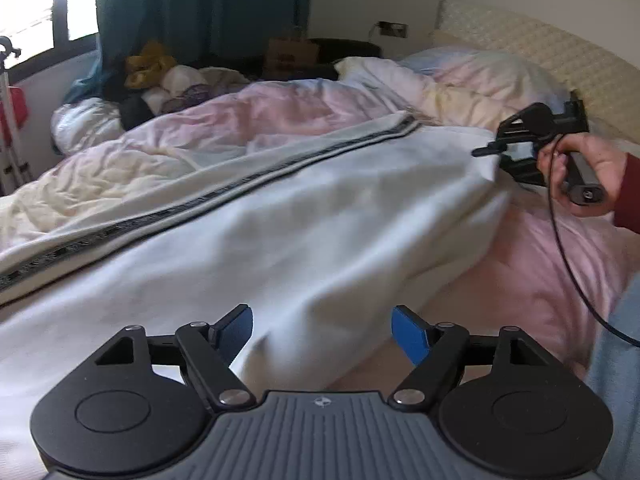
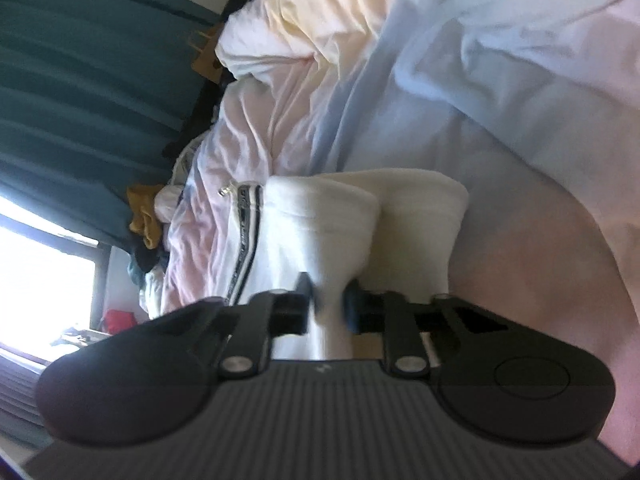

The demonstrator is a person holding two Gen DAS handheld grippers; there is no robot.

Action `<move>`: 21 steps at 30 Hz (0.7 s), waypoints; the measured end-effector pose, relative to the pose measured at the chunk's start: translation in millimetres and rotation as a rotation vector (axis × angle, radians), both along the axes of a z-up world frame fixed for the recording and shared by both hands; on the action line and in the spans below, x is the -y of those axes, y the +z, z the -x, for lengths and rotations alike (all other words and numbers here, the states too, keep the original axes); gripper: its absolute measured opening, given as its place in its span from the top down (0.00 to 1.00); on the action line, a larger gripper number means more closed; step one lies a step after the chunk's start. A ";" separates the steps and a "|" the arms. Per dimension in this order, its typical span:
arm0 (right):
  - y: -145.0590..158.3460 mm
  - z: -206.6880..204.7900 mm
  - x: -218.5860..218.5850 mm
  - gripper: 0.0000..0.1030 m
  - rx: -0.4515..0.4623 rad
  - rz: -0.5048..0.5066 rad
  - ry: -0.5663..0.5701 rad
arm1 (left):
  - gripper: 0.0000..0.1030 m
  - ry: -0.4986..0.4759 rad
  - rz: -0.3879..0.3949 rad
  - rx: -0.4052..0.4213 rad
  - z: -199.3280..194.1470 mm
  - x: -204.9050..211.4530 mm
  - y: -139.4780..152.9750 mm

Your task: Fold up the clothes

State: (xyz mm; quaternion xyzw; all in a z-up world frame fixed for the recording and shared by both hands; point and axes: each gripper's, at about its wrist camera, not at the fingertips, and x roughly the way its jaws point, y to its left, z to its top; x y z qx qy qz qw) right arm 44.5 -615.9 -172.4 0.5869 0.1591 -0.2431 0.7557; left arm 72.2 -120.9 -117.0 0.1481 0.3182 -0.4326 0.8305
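A white garment (image 1: 280,216) with a dark patterned stripe along its zip lies spread across the bed. My left gripper (image 1: 322,334) hovers open just above its near edge, blue pads apart, nothing between them. At the right of the left wrist view a hand holds my right gripper (image 1: 486,152), pinching the garment's far corner and lifting it. In the right wrist view, rolled sideways, my right gripper (image 2: 328,304) is shut on a fold of the white garment (image 2: 344,224), which bunches up between the fingers.
A rumpled pink and cream duvet (image 1: 280,108) covers the bed under the garment. Pillows (image 1: 472,68) lie by the headboard. A pile of clothes (image 1: 160,80) sits at the far side by the teal curtain (image 1: 200,8) and window. A cable (image 1: 572,264) hangs from the right gripper.
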 end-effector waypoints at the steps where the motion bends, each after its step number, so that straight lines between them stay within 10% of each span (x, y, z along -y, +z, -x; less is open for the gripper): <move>1: 1.1 3.0 -0.1 0.91 0.015 0.002 -0.009 | 0.26 -0.008 0.000 -0.004 0.4 0.8 -2.0; 15: 21.1 58.9 -17.4 0.94 0.029 -0.009 -0.147 | 0.27 0.196 0.223 -0.172 -22.1 -42.7 19.4; 21: -7.4 58.5 -10.9 0.93 -0.033 -0.129 -0.175 | 0.27 0.324 0.188 -0.197 -39.2 -54.4 11.5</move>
